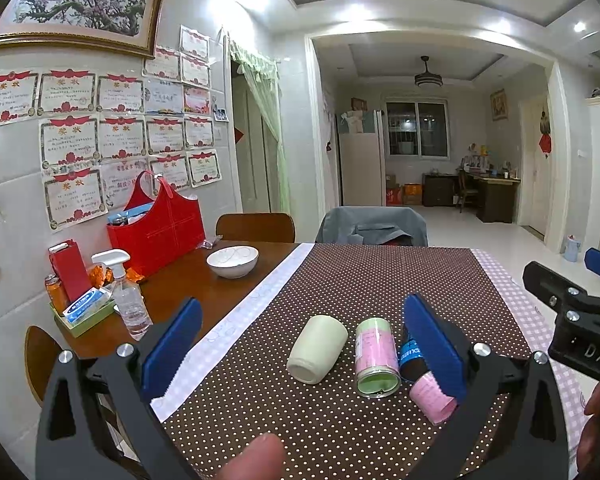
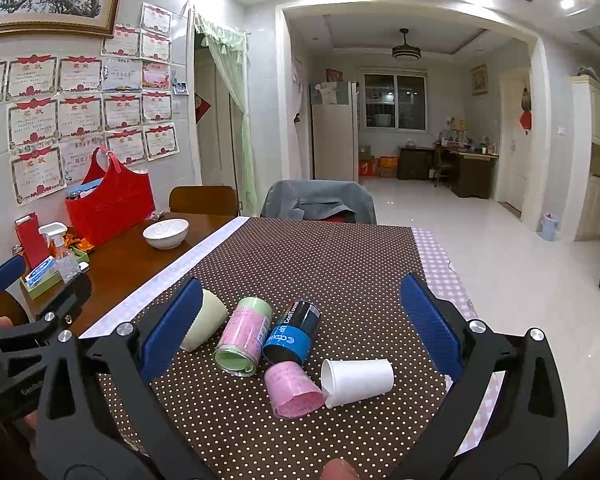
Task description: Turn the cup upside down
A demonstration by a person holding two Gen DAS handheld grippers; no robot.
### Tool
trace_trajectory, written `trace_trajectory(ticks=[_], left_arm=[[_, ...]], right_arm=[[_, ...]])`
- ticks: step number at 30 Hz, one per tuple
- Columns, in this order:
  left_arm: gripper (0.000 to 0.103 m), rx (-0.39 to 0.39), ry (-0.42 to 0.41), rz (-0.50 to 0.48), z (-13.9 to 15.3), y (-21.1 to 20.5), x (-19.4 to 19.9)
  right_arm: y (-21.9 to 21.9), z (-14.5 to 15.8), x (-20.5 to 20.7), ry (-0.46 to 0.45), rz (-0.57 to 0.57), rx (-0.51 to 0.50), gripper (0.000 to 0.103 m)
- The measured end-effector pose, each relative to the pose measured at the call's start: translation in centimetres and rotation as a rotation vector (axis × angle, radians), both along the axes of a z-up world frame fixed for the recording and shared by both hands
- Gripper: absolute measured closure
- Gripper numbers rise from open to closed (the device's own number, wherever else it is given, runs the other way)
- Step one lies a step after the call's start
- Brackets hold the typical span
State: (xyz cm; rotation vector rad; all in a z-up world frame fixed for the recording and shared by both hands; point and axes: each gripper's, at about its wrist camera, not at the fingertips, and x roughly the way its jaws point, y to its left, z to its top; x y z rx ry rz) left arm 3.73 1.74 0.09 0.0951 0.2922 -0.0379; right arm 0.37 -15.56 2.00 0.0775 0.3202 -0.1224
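Left gripper [image 1: 304, 344] gaped wide, held nothing. Right gripper [image 2: 300, 328] same, wide and empty. Cream cup [image 1: 317, 349] lay on side on dotted cloth [image 1: 360, 280], leftmost beside green can [image 1: 376, 356]; white cup [image 2: 358, 381] also toppled.

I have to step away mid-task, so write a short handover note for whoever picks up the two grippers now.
Left gripper: open, empty, above the cloth.
Right gripper: open, empty.
All on their sides on the dotted tablecloth: cream cup, green-pink canister, black-blue canister, pink cup, white paper cup.
Done: nothing is flipped.
Left: grasp a cup and set it mouth down.
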Motion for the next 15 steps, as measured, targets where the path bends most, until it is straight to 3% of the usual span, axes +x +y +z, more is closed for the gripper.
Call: trace_trajectory(ticks=[15], left_arm=[[0.004,0.01,0.111,0.012,-1.4,1.0,3.9]], right_arm=[[-0.1,-1.3,2.4,0.055,0.013,-0.014,0.006]])
